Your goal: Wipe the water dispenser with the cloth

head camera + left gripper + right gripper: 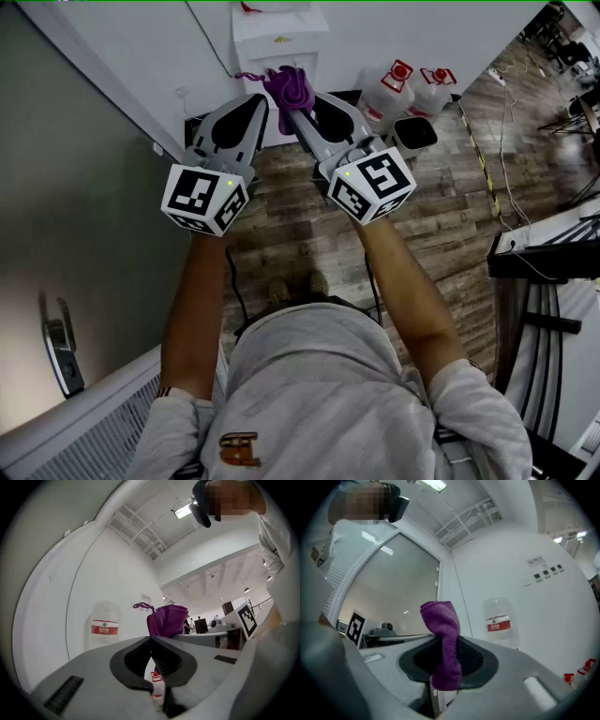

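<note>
Two grippers, right gripper [446, 641] clamped on one purple cloth [440, 620] (bunched, poking past the jaws), left gripper [151, 639] closed together, empty, one white water dispenser [279, 42] just ahead, two red-capped bottles [386, 92] beside it.

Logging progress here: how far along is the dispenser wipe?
Done: the cloth is picked up, clamped between the jaws of the right gripper. In hand: it is held toward the water dispenser, with no contact visible. Left: the wiping itself; the left gripper is shut and empty.
</note>
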The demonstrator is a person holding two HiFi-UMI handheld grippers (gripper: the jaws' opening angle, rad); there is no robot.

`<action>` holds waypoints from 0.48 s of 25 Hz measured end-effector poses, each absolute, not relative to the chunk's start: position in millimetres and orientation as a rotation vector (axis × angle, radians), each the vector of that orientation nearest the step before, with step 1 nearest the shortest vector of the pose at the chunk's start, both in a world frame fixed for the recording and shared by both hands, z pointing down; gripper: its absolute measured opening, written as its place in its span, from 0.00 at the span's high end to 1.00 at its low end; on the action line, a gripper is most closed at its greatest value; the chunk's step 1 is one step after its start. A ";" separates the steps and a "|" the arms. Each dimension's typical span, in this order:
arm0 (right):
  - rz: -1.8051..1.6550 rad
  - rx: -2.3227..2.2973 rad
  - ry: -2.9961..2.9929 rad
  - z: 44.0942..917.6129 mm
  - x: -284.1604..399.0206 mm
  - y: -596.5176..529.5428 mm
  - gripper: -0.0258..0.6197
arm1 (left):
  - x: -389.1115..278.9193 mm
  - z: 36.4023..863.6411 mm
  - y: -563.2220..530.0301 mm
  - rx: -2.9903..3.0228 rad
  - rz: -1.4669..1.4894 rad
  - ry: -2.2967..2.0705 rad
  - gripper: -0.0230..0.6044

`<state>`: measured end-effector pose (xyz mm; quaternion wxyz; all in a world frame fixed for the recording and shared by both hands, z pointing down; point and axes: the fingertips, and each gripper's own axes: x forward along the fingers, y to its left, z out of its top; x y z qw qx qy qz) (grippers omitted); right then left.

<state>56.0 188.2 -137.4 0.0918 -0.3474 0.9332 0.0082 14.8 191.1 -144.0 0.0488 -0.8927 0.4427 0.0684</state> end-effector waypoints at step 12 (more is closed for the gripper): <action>0.029 -1.031 2.760 -137.6 46.4 187.2 0.81 | 4.2 -139.5 187.9 -2.728 0.223 1.351 0.97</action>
